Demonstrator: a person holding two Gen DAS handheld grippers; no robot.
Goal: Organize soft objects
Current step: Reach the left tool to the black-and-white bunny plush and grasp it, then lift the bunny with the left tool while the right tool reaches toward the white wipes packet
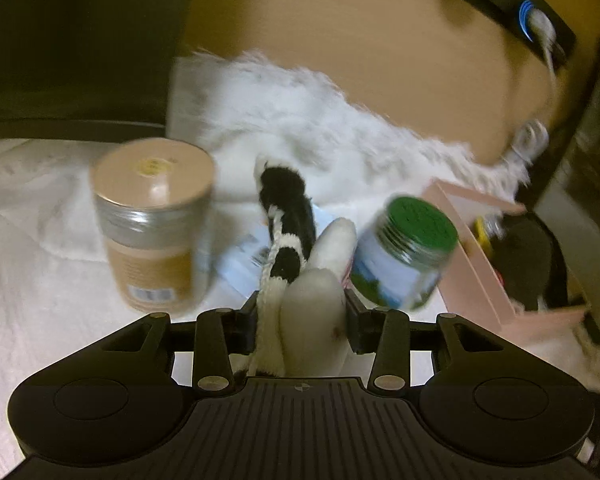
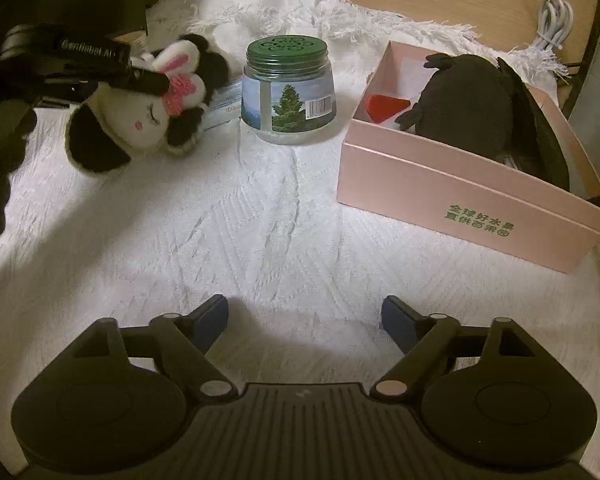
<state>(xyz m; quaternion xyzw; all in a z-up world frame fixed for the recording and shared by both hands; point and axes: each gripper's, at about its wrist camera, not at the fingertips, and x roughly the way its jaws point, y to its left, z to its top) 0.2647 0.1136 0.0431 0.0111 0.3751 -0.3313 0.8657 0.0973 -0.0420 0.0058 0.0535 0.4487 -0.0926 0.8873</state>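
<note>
1. Looking along my left gripper [image 1: 300, 312] in the left wrist view: its jaws stand narrowed on the black-and-white plush toy [image 1: 288, 240], pads pressing the cream body from both sides. The tan-lidded canister [image 1: 152, 224] stands just to one side, the green-lidded jar [image 1: 408, 256] just to the other (both blurred). Risk: swinging the toy towards the pink box [image 1: 476, 248] could clip the jar and tip it, since it sits between toy and box.

2. Right wrist view: my right gripper [image 2: 305, 320] hangs wide and holds nothing, over bare white blanket [image 2: 260, 220]. The plush toy [image 2: 136, 120] lies at the far left with the left gripper [image 2: 148, 78] clamped across its head near the pink bunny bow. The green-lidded jar [image 2: 288, 92] stands upright between toy and pink box [image 2: 460, 188], which already holds a dark plush [image 2: 468, 100] and a red item [image 2: 384, 106].

3. Judged hazards: the grip sits on soft stuffing, so the toy may slip or dangle; the box is partly full (the dark plush fills much of it), so the toy could perch on the rim and roll out.
</note>
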